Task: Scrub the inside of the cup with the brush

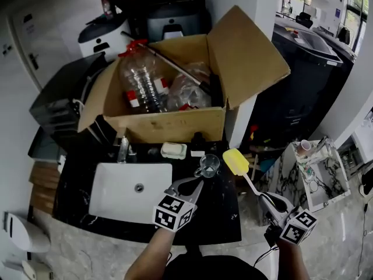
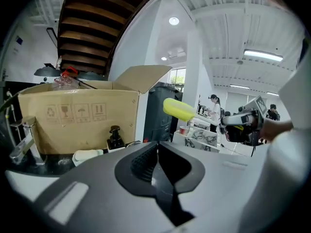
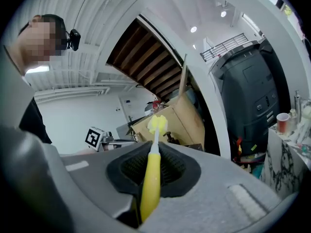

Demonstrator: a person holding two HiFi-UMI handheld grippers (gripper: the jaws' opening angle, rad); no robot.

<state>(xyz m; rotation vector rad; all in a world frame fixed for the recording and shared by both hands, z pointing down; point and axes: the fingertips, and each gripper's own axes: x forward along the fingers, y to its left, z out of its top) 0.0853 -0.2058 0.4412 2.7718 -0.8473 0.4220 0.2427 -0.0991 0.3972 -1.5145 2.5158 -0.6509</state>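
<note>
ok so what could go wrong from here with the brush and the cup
1. The left claw is shut, and its own view shows nothing between its jaws. The glass cup therefore looks unheld, and a push from the brush could tip it or slide it along the counter.
2. The right claw grips the brush far back on its long handle, so the yellow head may wobble and miss the cup's mouth.

Two tongs (image 1: 195,185) (image 1: 267,198), one brush (image 1: 236,161), one cup (image 1: 208,165), one sink (image 1: 116,194), one cardboard box (image 1: 169,124).
</note>
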